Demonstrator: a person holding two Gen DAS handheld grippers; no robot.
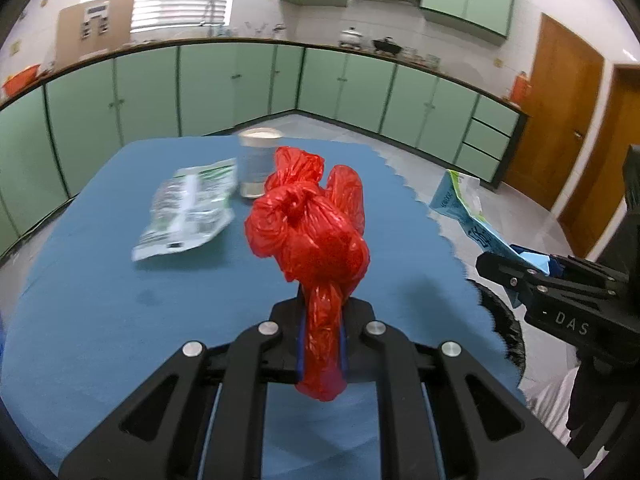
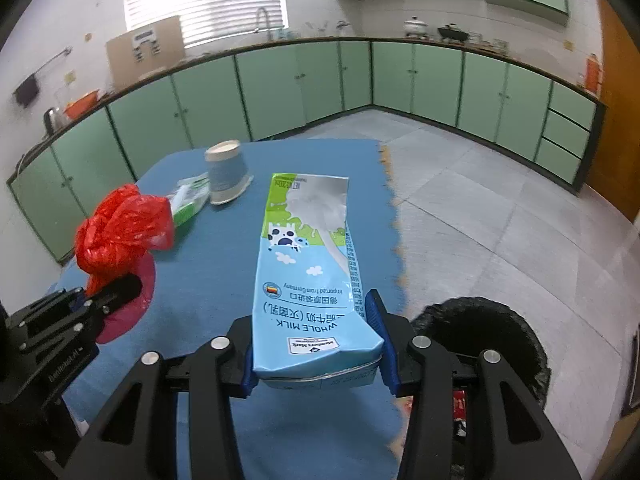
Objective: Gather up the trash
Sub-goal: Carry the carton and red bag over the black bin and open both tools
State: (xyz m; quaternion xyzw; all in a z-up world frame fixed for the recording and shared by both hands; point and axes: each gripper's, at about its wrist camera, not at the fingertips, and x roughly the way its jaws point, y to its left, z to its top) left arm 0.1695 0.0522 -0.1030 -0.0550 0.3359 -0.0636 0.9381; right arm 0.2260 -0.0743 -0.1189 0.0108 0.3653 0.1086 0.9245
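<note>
My left gripper (image 1: 322, 344) pinches the red bag (image 1: 312, 224); my right gripper (image 2: 318, 344) clamps the milk carton (image 2: 308, 264), bin (image 2: 492, 328) at four o'clock.

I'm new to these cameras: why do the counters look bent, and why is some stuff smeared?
Both views: fisheye lens bows the cabinets. Left wrist view: paper cup and foil packet blurred, red bag crisp. Right wrist view: milk carton sharp, window blown out.

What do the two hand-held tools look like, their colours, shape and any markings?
Both are matte black linkage frames with cut-out arms and round silver bolt heads. The left tool and right tool have blue pads on the fingers. White lettering marks their sides: "DAS" shows on the right one in the left view; the left one's lettering is too blurred to read. No cables or sleeves are clearly visible.
</note>
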